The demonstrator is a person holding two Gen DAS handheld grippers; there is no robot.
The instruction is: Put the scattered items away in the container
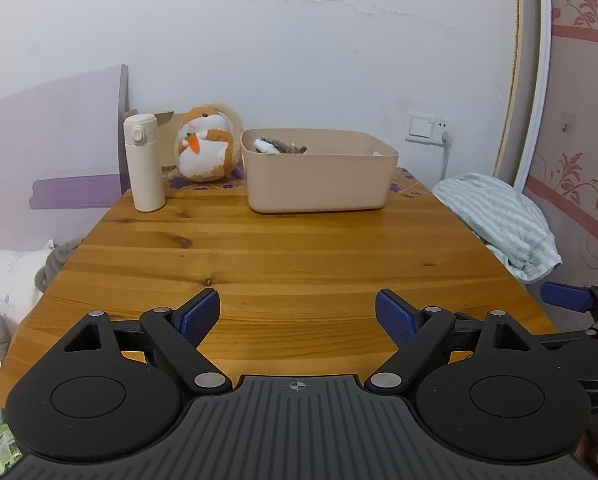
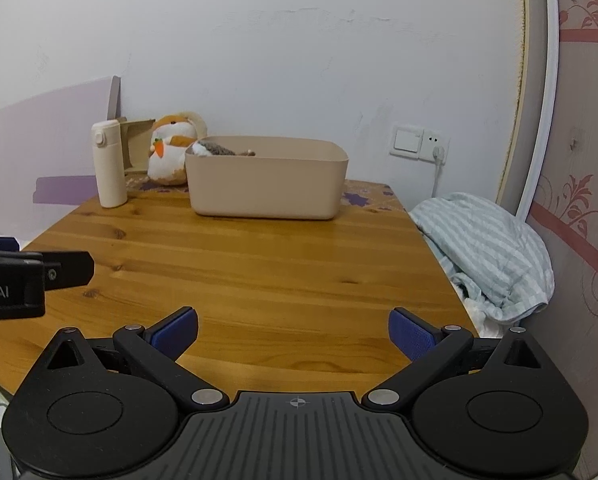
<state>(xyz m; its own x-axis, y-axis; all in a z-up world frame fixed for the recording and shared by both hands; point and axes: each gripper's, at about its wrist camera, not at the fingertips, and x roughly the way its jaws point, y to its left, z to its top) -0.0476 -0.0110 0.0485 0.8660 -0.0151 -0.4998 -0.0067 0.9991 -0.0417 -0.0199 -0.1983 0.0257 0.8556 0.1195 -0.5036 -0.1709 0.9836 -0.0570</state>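
Warm pine boards with dark knots make up the counter (image 1: 279,256), which fills the middle of both views under a pale, cracked wall. At the bottom centre of the left wrist view, the left hand-held gripper (image 1: 297,318) stands released, its blue ribbed pads wide apart over bare wood with nothing between them. The right hand-held gripper (image 2: 293,334) sits the same way at the bottom of its own view, jaws spread and empty.

Farther up, at the far edge of the counter, rests the container (image 1: 319,184), a beige plastic tub with rounded corners and smooth walls. Inside it, toward its left end, lies a small grey-and-white furry toy (image 1: 277,145), only its top showing above the rim. Just left of the tub sits a round orange-and-white plush hamster (image 1: 205,148) with a carrot on its front, outside the tub. Left of that stands an upright cream flask (image 1: 143,162), a smooth cylinder with a flip lid. At the right edge, off the counter, lies a crumpled striped cloth (image 1: 499,220).
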